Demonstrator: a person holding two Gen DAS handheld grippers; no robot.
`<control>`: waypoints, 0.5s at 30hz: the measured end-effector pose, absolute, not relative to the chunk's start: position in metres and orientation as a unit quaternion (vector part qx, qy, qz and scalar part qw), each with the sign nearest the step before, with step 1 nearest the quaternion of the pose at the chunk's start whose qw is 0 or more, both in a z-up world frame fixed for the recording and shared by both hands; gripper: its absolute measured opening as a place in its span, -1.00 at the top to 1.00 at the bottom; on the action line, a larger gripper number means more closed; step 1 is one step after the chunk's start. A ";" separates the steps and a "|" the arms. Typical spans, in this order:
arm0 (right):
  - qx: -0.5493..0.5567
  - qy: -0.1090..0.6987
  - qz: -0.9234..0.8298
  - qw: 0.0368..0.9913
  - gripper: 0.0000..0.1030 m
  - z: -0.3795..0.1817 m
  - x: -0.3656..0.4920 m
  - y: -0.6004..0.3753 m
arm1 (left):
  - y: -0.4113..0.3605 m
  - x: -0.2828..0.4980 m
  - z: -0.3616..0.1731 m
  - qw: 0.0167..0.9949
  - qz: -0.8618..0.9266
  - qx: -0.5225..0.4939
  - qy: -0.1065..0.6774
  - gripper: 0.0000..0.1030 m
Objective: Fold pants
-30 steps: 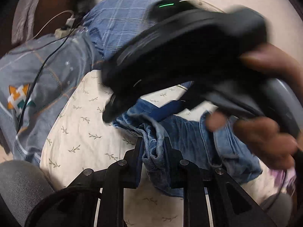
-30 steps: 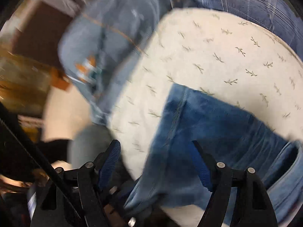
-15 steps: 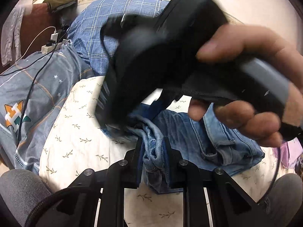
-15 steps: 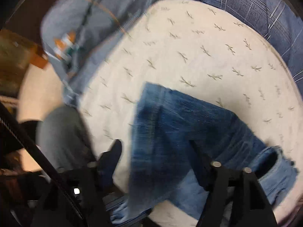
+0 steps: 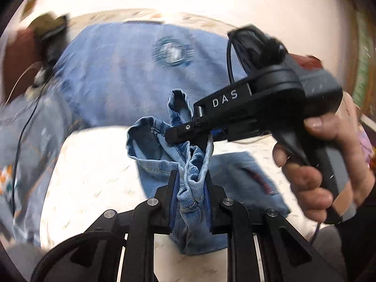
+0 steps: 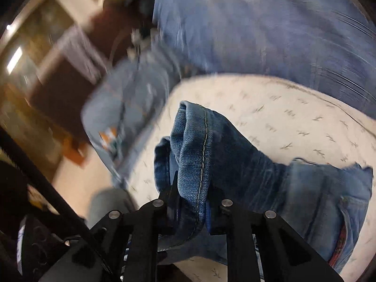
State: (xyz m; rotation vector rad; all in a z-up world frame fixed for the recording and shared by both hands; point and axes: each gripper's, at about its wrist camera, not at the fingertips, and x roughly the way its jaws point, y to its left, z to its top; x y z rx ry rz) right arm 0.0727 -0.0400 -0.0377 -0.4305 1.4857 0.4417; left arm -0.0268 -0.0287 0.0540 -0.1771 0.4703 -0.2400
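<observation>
Since prev frames the right tongs point(image 6: 191, 202) went from wide apart over the flat cloth to closing on a bunched hem of the faded blue denim pants point(image 6: 246, 164), w/ fabric between the pads & lifted off the cream leaf-print sheet point(image 6: 293, 108). Left tongs point(image 5: 190, 195) nearly closed, pinching a gathered fold of the same pants point(image 5: 164, 155); that grip is unchanged. In left view the right tongs bite the denim just above the left ones, a hand point(image 5: 329, 164) around the black handle. Rest of pants lies on the sheet, pocket side toward the right. Blue checked blanket point(image 5: 122, 70) behind, blurred.
</observation>
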 end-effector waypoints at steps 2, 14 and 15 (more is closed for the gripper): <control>-0.147 0.643 0.193 0.726 0.72 -0.011 0.079 -0.066 | -0.053 -0.025 0.066 0.963 -0.144 -0.064 0.220 0.66; 0.037 0.633 0.064 0.770 0.71 0.035 0.107 -0.270 | -0.190 0.021 0.024 0.920 -0.265 -0.009 0.287 0.71; 0.031 0.640 0.036 0.767 0.68 0.027 0.110 -0.279 | -0.193 0.028 0.013 0.912 -0.271 -0.014 0.308 0.71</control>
